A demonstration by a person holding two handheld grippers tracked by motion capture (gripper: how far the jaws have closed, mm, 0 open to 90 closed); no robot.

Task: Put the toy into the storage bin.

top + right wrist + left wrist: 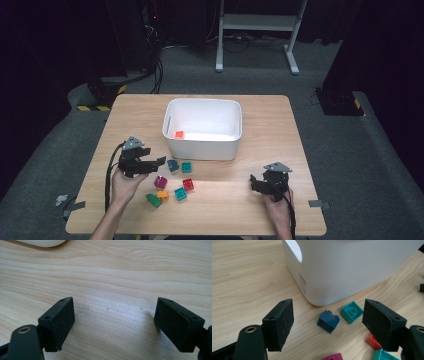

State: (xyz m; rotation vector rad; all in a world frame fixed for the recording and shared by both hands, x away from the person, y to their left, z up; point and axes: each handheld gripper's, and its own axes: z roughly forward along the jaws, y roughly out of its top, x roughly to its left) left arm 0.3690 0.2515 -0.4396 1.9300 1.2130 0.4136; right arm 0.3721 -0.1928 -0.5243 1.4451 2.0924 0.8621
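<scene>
On the left side of the table (280, 125), the left claw (159, 161) hovers with its jaws wide apart and nothing between them, pointed toward the loose toy bricks. In the left gripper view, the dark blue brick (328, 321) lies on the wood straight ahead between the 2 spread pads, with a teal brick (351, 311) just beside it and the white bin (342, 267) right behind both.

From the high view, 7 bricks lie on the table in front of the bin: the dark blue brick (172, 164), a teal one (186, 167), a magenta one (160, 181), a red one (188, 184), a second teal one (180, 193), an orange one (162, 195) and a green one (153, 200). Inside the white bin (202, 145) sits 1 orange-red brick (179, 134).

So the sorting looks barely begun: 1 brick is in, 7 are left, and the dark blue brick seems the likely next pick.

Farther right, the right claw (256, 181) rests low over bare wood, jaws apart and empty, well apart from the bricks.
</scene>
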